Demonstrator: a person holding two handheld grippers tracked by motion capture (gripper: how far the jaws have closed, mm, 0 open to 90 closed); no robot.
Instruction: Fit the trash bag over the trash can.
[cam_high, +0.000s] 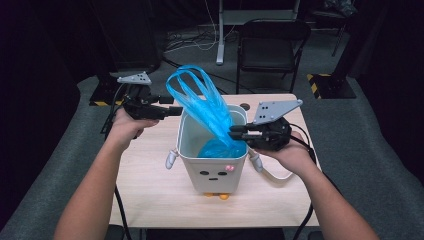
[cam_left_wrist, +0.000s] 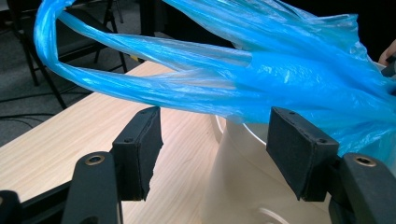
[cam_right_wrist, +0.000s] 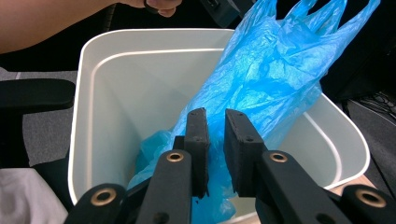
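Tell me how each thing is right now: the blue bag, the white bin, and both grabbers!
Blue bag: bottom down in the bin, handles sticking up and out, unspread.
White bin: upright on the table, not yet lined.
Right gripper: pinched on the blue bag at the bin's rim.
Left gripper: open, just under the bag's handles, holding nothing.

Translucent bright blue plastic bag (cam_high: 207, 107), cream-white bin (cam_high: 212, 167) wearing a small printed face — dark eyes, pink cheek, orange feet — pale wood-grain bench (cam_high: 145, 190), black tongs (cam_right_wrist: 215, 140) with grey plates
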